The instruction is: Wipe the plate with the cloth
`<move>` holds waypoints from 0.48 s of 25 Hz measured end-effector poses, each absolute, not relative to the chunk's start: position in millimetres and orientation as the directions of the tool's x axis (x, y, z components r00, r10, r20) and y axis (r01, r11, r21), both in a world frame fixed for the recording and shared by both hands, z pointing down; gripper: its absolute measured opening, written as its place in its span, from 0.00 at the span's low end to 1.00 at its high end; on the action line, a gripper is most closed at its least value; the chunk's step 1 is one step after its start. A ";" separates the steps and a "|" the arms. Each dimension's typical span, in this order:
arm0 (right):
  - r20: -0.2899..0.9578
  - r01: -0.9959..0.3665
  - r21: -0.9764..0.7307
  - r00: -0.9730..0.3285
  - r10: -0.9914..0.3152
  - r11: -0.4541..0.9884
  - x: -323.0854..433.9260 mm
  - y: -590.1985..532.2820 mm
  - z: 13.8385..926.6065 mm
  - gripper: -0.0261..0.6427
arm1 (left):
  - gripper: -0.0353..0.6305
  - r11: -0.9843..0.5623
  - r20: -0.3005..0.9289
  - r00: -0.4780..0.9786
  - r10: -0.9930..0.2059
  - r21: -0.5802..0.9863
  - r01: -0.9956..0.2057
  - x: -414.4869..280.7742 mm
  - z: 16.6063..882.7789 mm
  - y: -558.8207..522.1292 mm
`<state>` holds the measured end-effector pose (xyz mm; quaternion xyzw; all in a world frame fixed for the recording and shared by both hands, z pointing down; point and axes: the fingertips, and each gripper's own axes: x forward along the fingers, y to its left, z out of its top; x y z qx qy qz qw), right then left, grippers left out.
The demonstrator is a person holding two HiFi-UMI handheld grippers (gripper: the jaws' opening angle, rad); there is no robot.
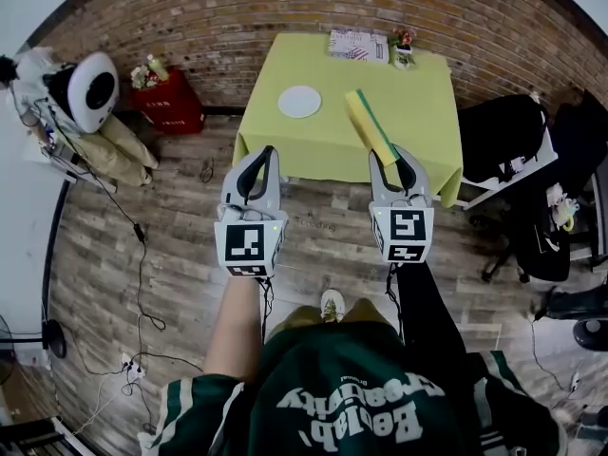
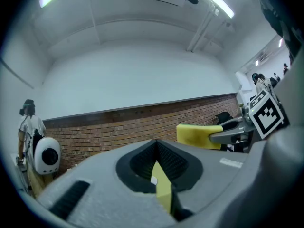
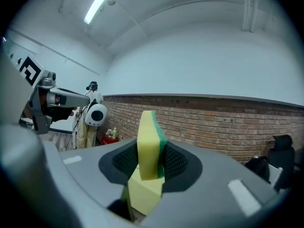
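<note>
**A:** What has the right gripper (image 3: 149,164) got?

**B:** Its jaws are closed on a sponge (image 3: 151,141), yellow with a green scouring face. It is pinched at one end, so most of it sticks out ahead. That serves as the cloth for this job. The left gripper (image 2: 157,164) has its jaws together with nothing between them.

**A:** And the plate?

**B:** The plate (image 1: 299,101) is white and round. It lies on the left half of the yellow-green table (image 1: 418,93), well apart from both grippers. They hang over the wooden floor (image 1: 180,255), short of the table's near edge.

**A:** So wiping hasn't begun.

**B:** I'd say not; the step in hand is the approach. Best to walk in, then lay the sponge down on its broad face rather than its thin edge, and press lightly.

**A:** Any risk?

**B:** The plate looks light and may slide on the table cover. The empty left gripper could steady its rim while the right one sweeps in circles.
</note>
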<state>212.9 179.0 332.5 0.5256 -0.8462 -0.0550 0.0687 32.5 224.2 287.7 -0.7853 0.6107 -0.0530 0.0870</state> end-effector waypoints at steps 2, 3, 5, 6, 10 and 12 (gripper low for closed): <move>0.058 -0.878 0.163 -0.447 -0.892 0.451 208.9 170.9 333.3 0.24 | 0.06 -0.233 -0.020 0.242 -0.970 -0.205 -0.951 30.6 288.4 218.2; 0.058 -0.876 0.162 -0.451 -0.891 0.454 206.7 167.7 333.4 0.24 | 0.06 -0.231 -0.019 0.240 -0.971 -0.205 -0.951 29.2 288.8 216.0; 0.055 -0.873 0.161 -0.457 -0.888 0.459 202.5 162.4 332.8 0.24 | 0.06 -0.229 -0.020 0.238 -0.971 -0.203 -0.952 26.4 289.2 212.5; 0.054 -0.872 0.161 -0.459 -0.887 0.462 200.6 160.1 332.6 0.24 | 0.06 -0.227 -0.021 0.236 -0.971 -0.203 -0.952 24.8 289.2 210.8; 0.052 -0.867 0.163 -0.469 -0.882 0.470 194.2 148.8 331.9 0.24 | 0.06 -0.213 -0.022 0.222 -0.975 -0.202 -0.956 17.2 289.0 200.7; 0.052 -0.866 0.164 -0.471 -0.880 0.473 191.5 141.9 332.0 0.24 | 0.06 -0.209 -0.019 0.217 -0.976 -0.200 -0.957 14.0 289.5 194.2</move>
